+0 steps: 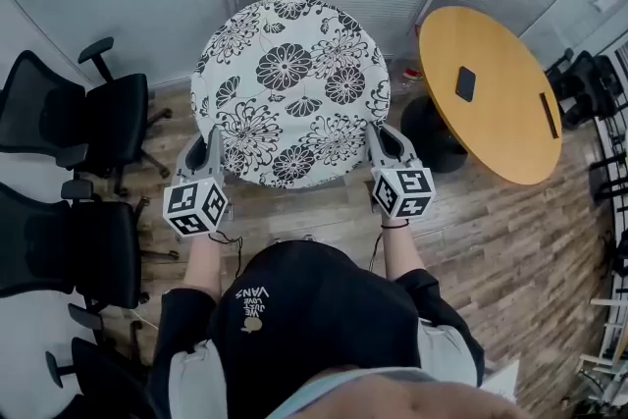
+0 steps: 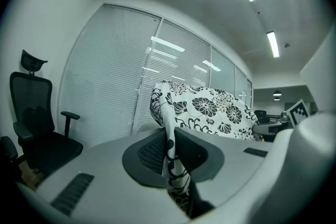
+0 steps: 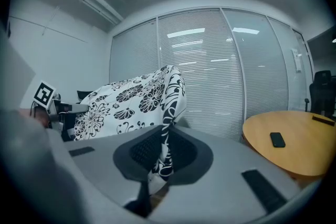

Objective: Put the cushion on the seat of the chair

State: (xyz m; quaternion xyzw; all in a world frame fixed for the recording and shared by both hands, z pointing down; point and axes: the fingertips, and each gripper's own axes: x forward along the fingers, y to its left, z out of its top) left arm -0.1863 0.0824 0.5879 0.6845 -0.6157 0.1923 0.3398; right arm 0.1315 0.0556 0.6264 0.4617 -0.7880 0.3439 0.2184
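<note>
Head view: left gripper [image 1: 217, 144] and right gripper [image 1: 378, 140] each have fingers [image 1: 214, 164] clamped on the near edge of the round white cushion with black flowers [image 1: 289, 88], held up left of the round wooden desk [image 1: 491, 93].

Right of my right fingers [image 1: 388, 144] I see a round wooden table [image 1: 500, 137] with a black phone [image 1: 465, 83]; left of my left fingers [image 1: 201, 157], black office chairs [image 1: 103, 118].

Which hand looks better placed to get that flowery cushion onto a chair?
Left, probably: the left gripper and right gripper both pinch the cushion, but the black chairs stand on the left side.
</note>
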